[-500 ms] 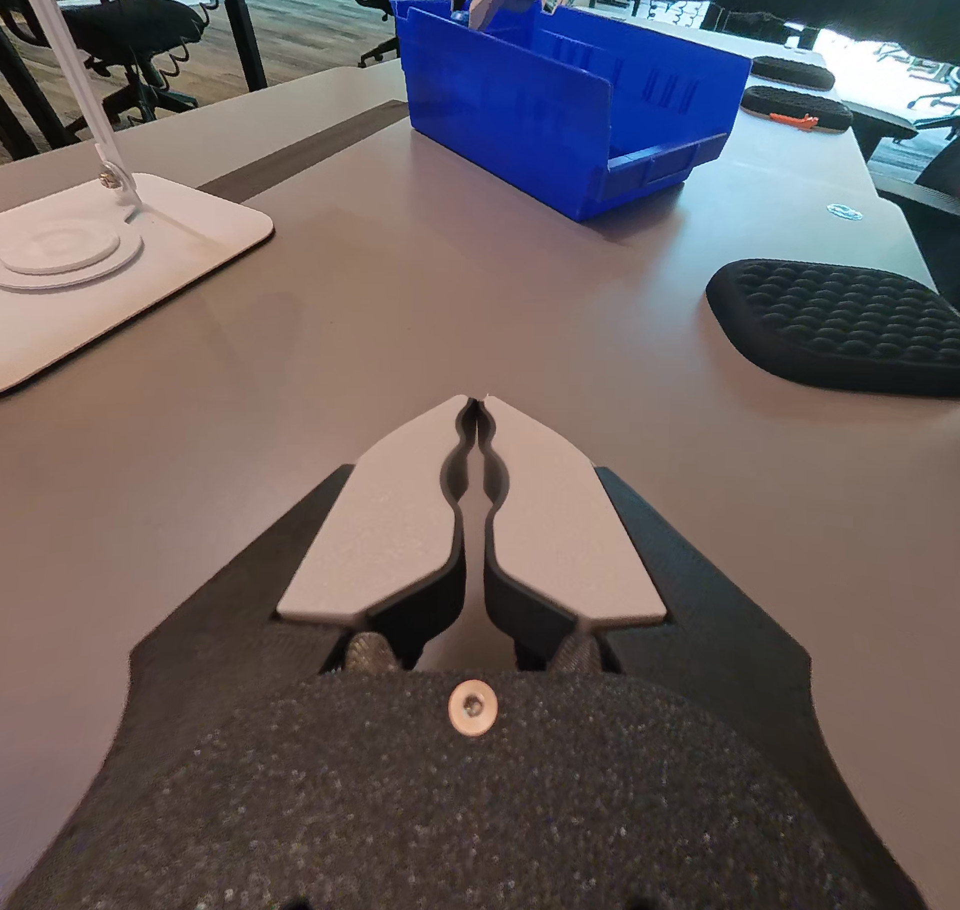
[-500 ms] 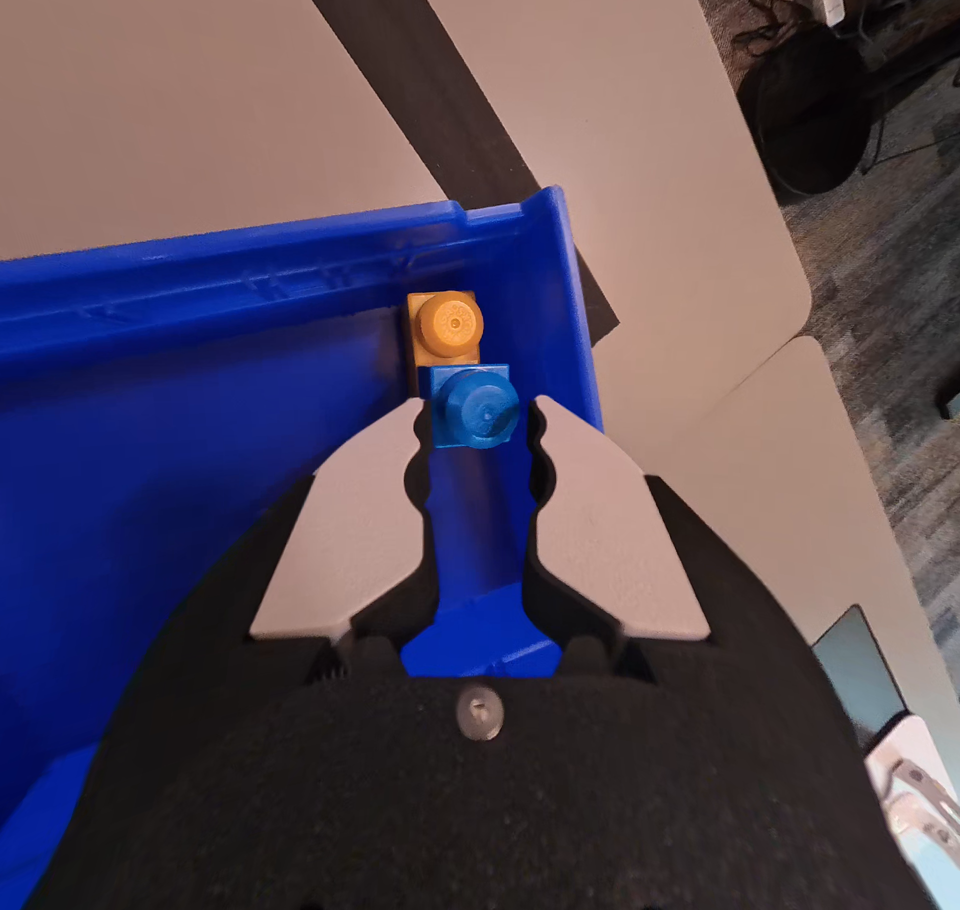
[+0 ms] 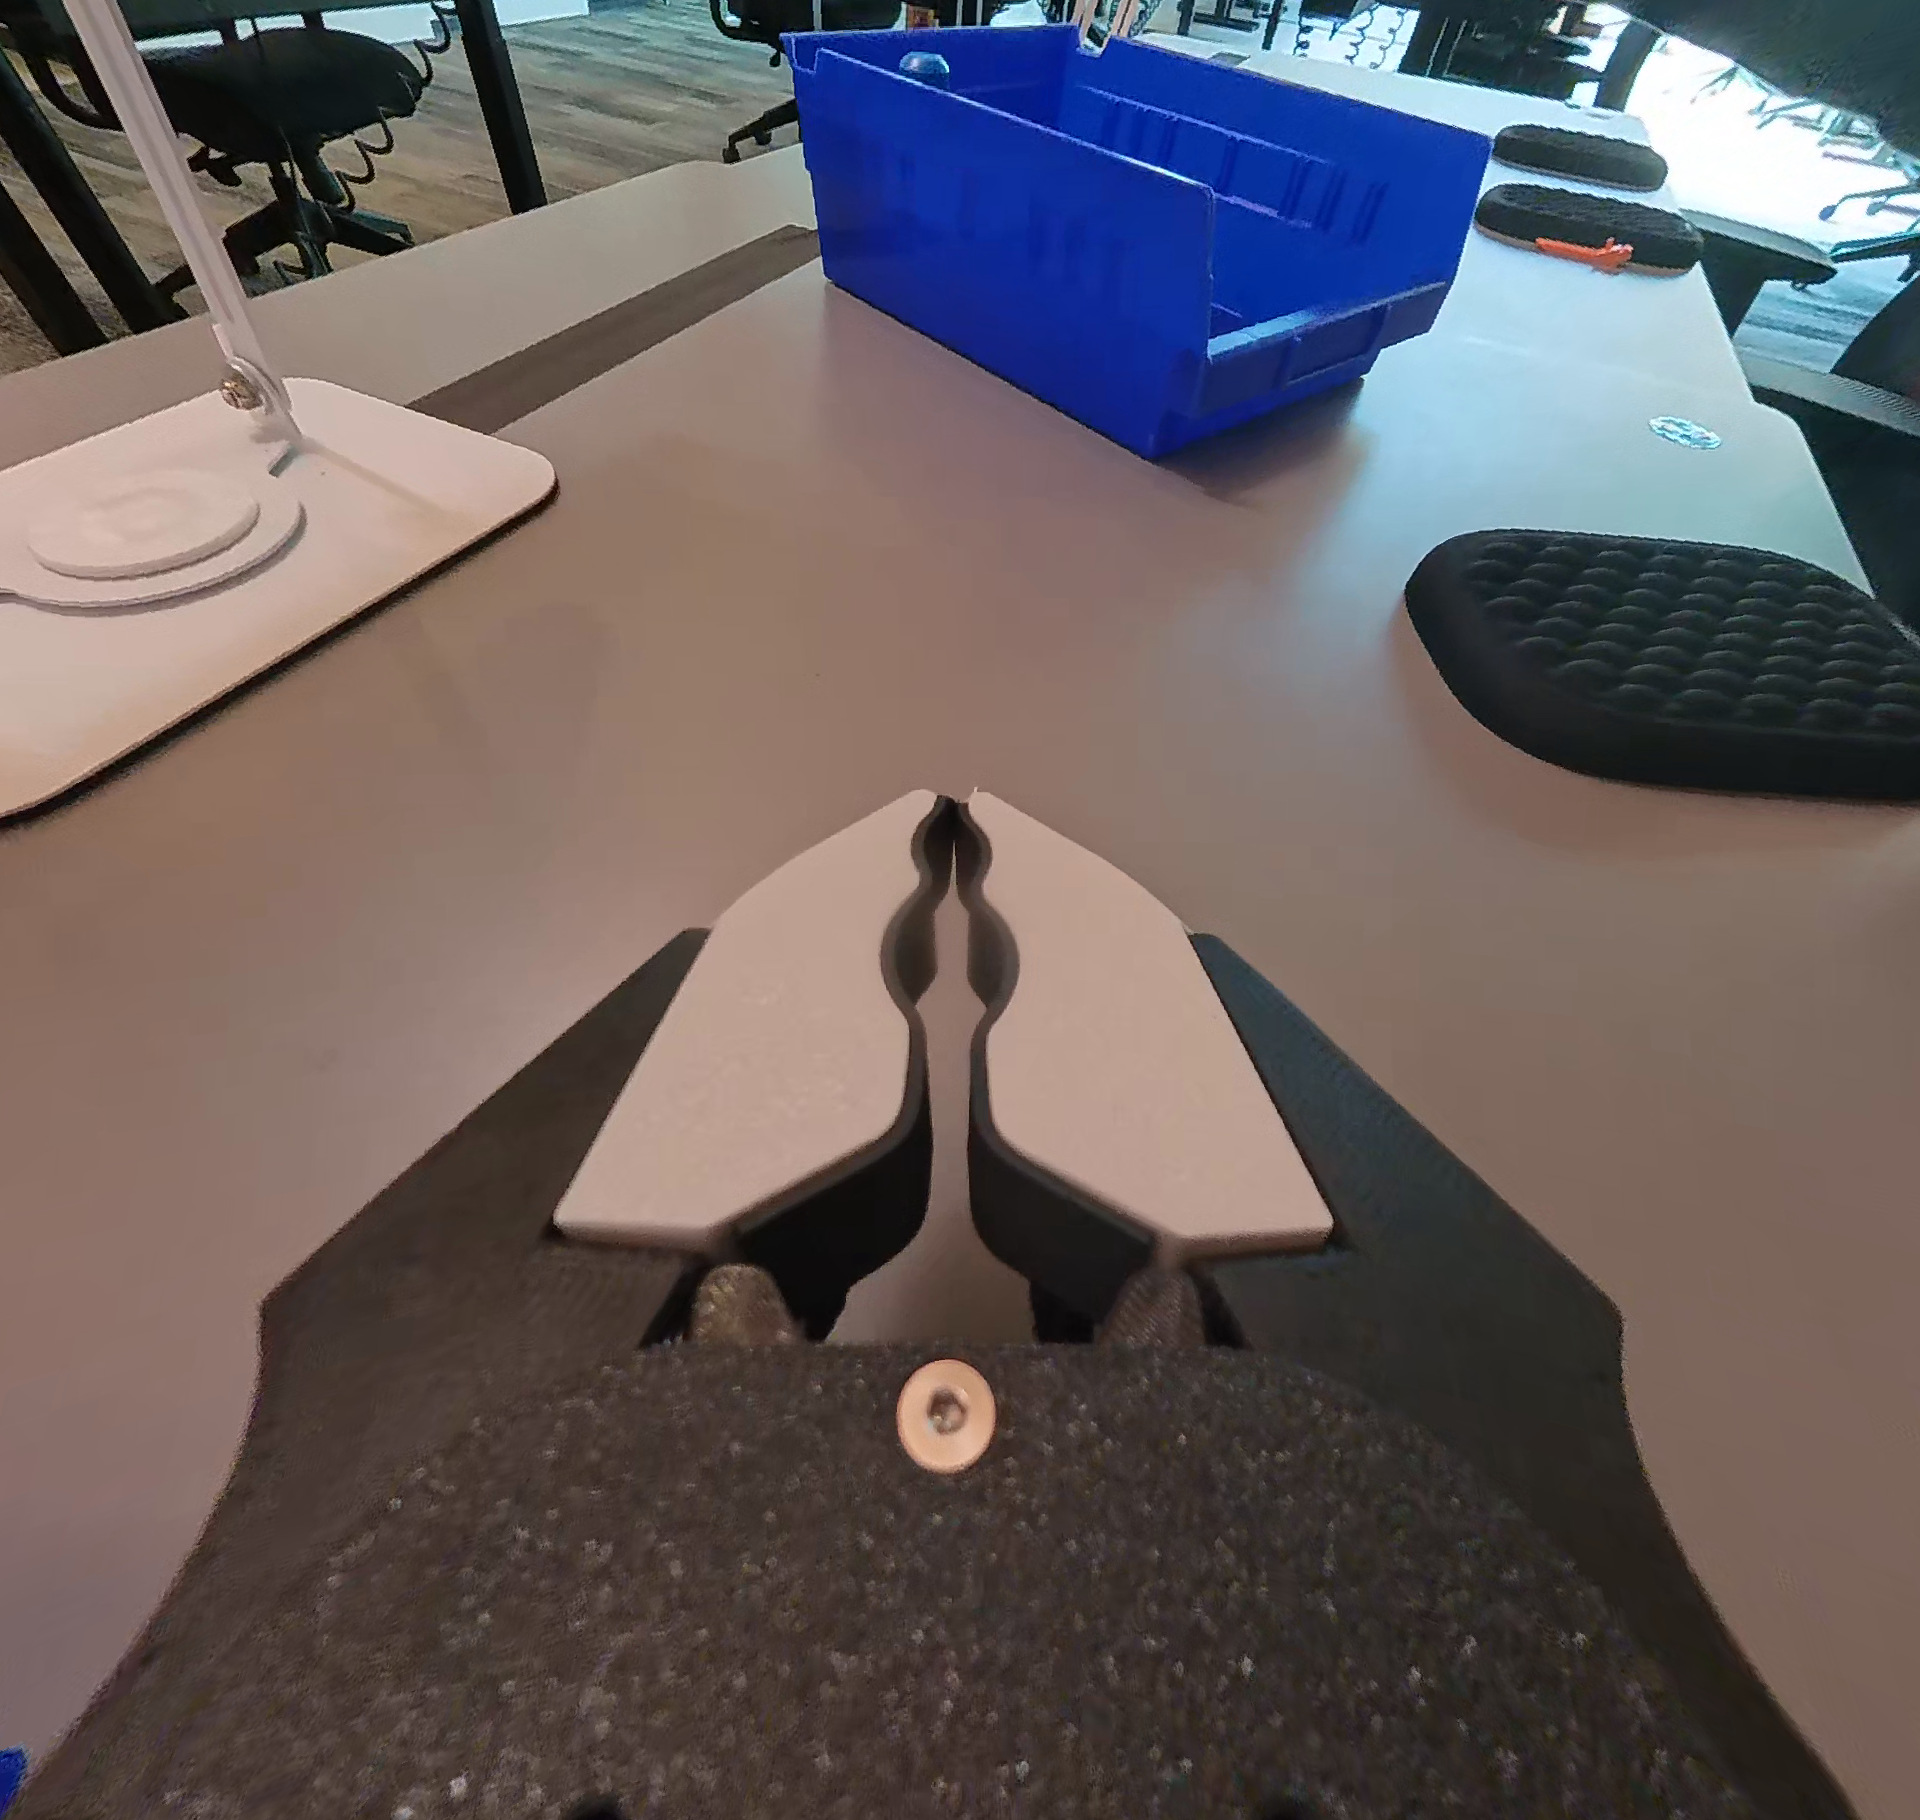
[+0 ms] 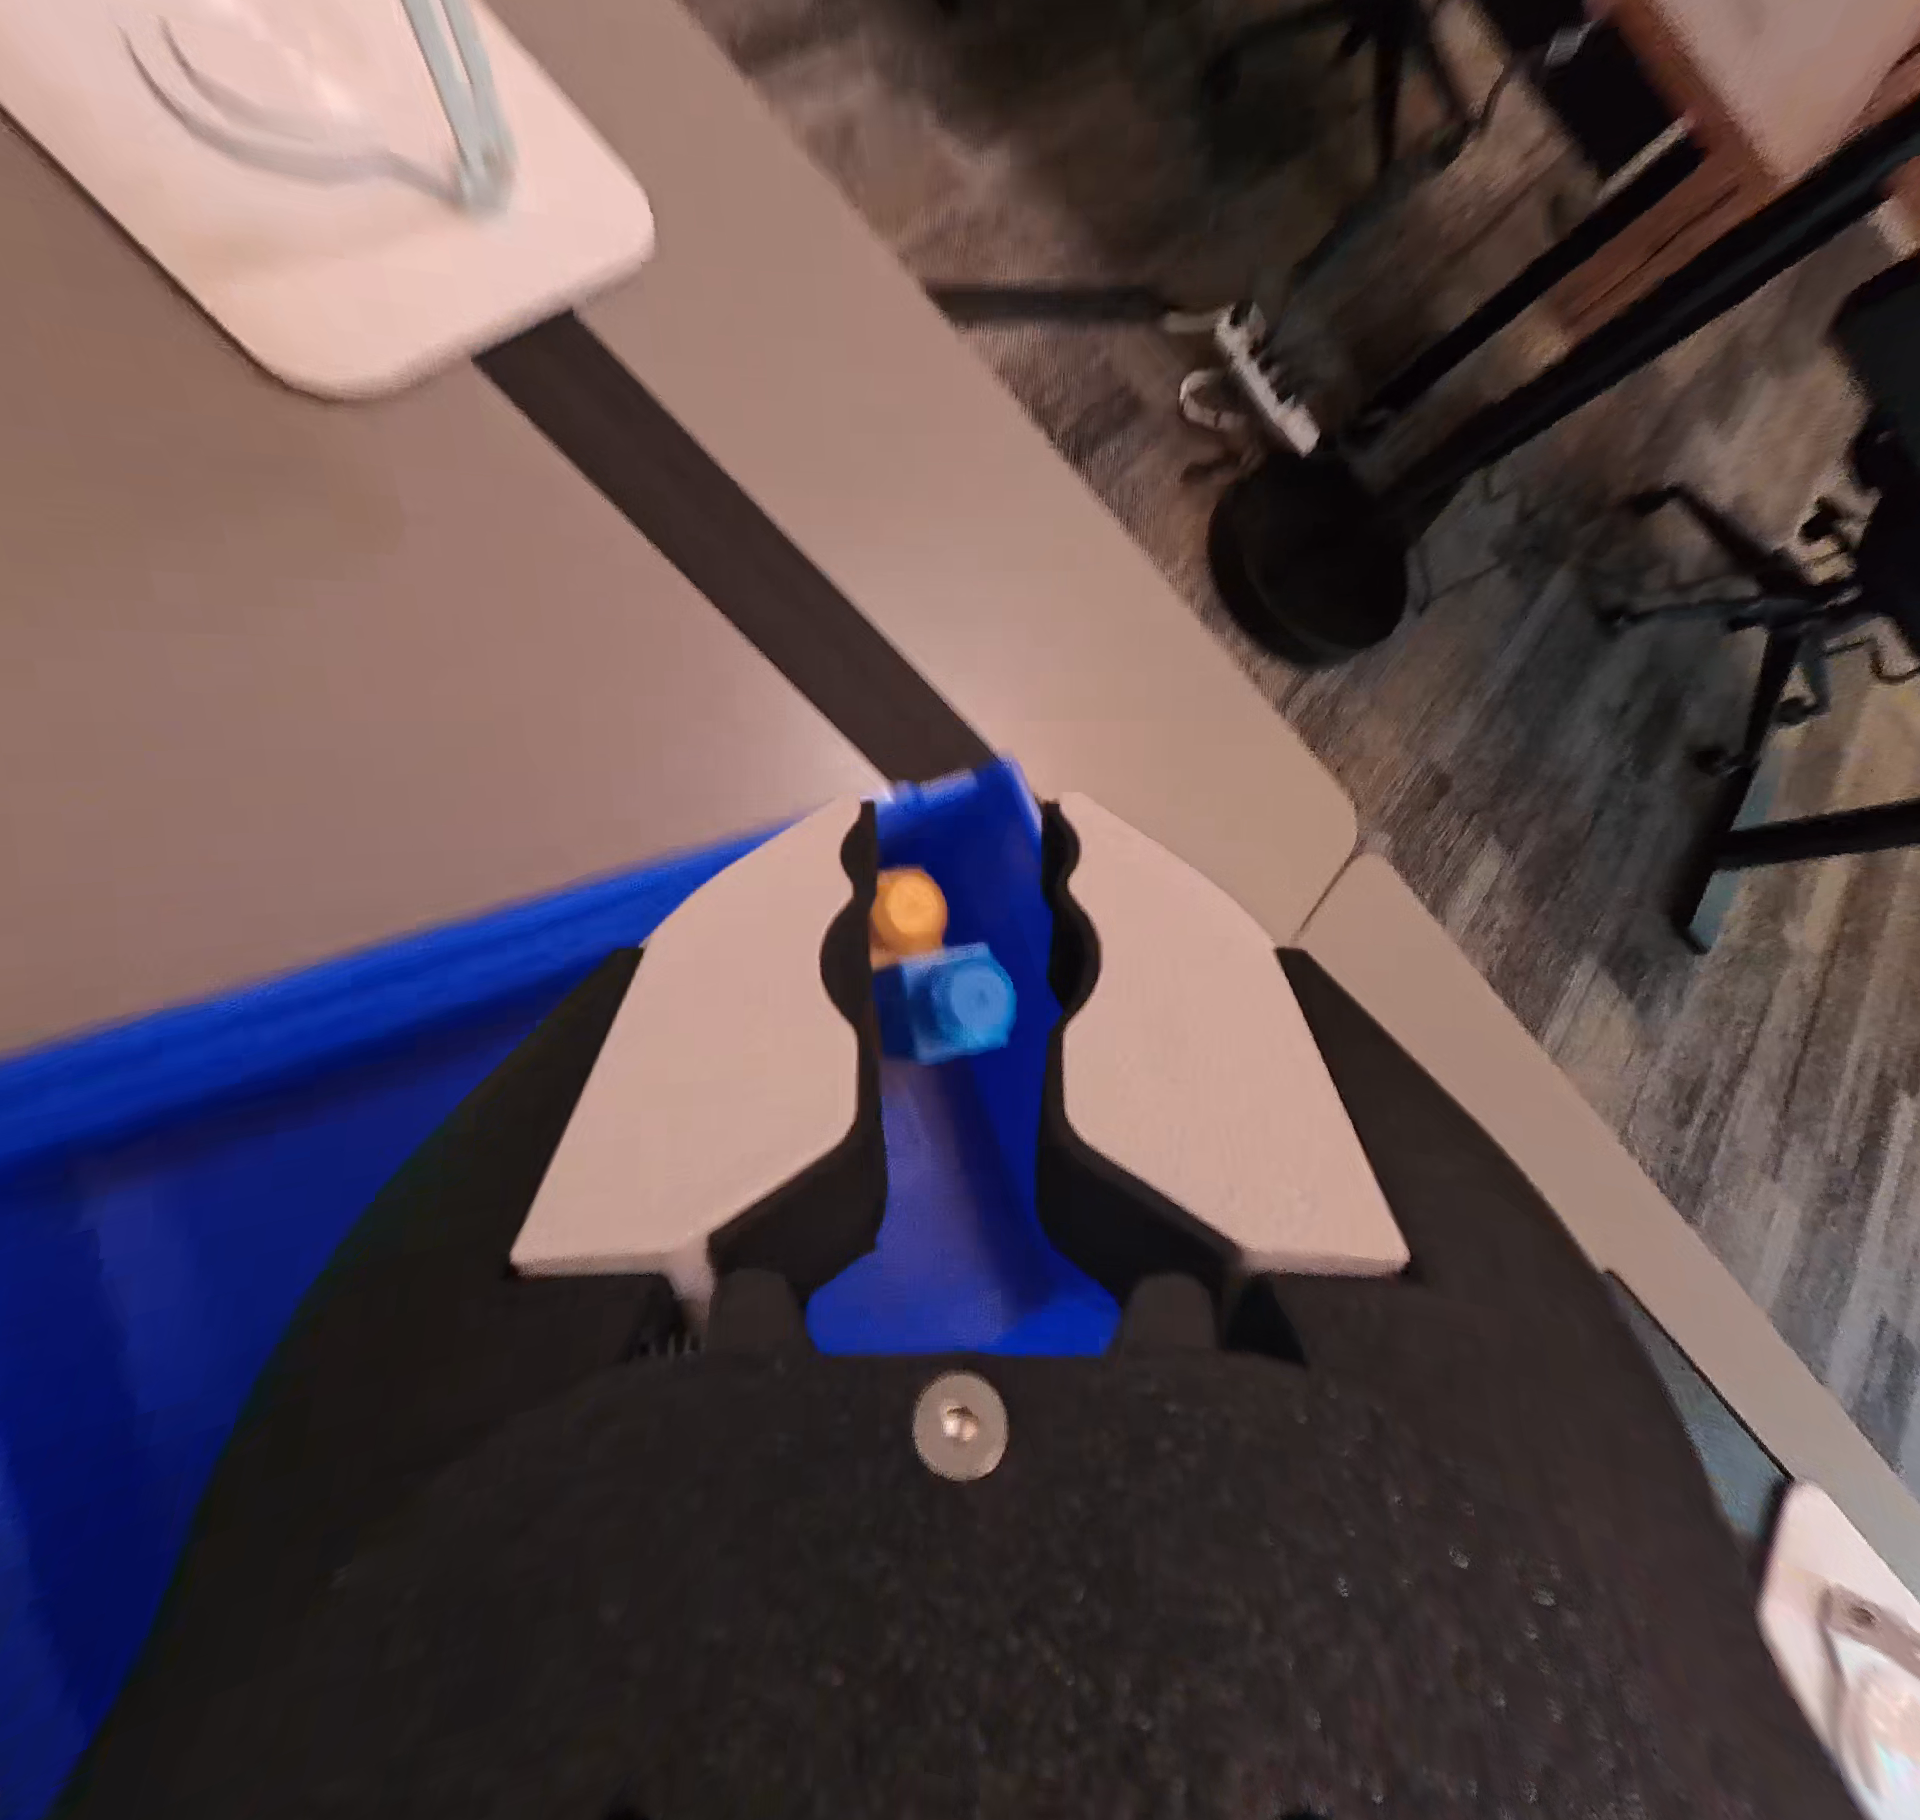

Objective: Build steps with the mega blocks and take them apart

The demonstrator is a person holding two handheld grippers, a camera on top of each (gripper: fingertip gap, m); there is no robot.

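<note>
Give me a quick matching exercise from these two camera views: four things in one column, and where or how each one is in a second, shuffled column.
1. left hand-held gripper
2. right hand-held gripper
3. blue block
4. black mesh pad

A. in a corner of the blue bin, beside an orange block
B. shut, empty, low over the table
C. lying on the table, right of the bin
D. open, above the bin

Pairs: 1-B, 2-D, 3-A, 4-C

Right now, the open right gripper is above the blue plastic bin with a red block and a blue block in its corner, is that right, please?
Not quite: the block beside the blue block is orange, not red, as the right wrist view shows. The rest holds: the right gripper is open above the blue plastic bin, both blocks in its corner.
</note>
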